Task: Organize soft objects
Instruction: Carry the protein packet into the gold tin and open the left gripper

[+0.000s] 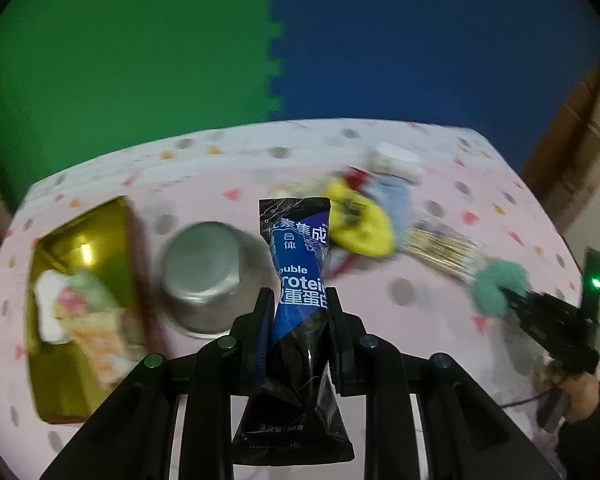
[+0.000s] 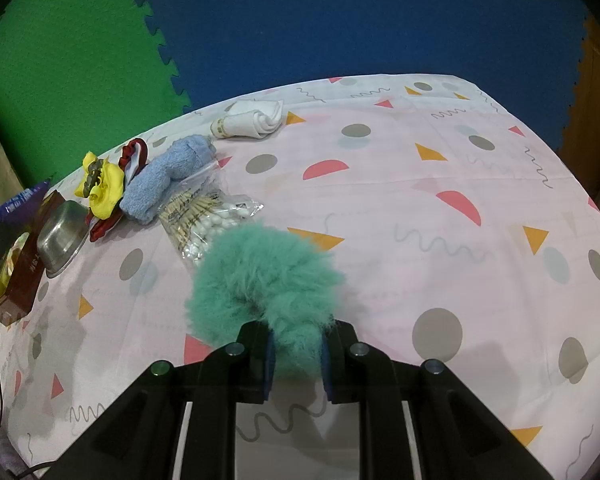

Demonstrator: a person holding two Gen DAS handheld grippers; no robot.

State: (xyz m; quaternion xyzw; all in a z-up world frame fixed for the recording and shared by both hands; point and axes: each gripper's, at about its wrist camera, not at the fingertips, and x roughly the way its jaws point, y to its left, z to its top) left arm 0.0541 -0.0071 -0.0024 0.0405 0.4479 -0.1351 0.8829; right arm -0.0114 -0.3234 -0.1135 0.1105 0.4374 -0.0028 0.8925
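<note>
My left gripper [image 1: 298, 300] is shut on a blue and black snack packet [image 1: 298, 248], which stands upright between the pads above the table. The packet also shows at the far left edge [image 2: 16, 204] of the right wrist view. My right gripper [image 2: 298, 332] is shut on a fluffy teal scrunchie [image 2: 260, 272] low over the pink cloth. In the left wrist view that scrunchie [image 1: 496, 284] and the right gripper [image 1: 516, 296] sit at the right. A gold box [image 1: 92, 248] at the left holds soft pale items [image 1: 80, 308].
An upturned metal bowl [image 1: 204, 268] stands beside the box. Behind it lie a yellow scrunchie [image 2: 102, 188], a red scrunchie [image 2: 134, 152], a blue towel [image 2: 164, 176] and a bag of cotton swabs [image 2: 204, 220]. A white rolled cloth [image 2: 252, 118] lies near the far edge.
</note>
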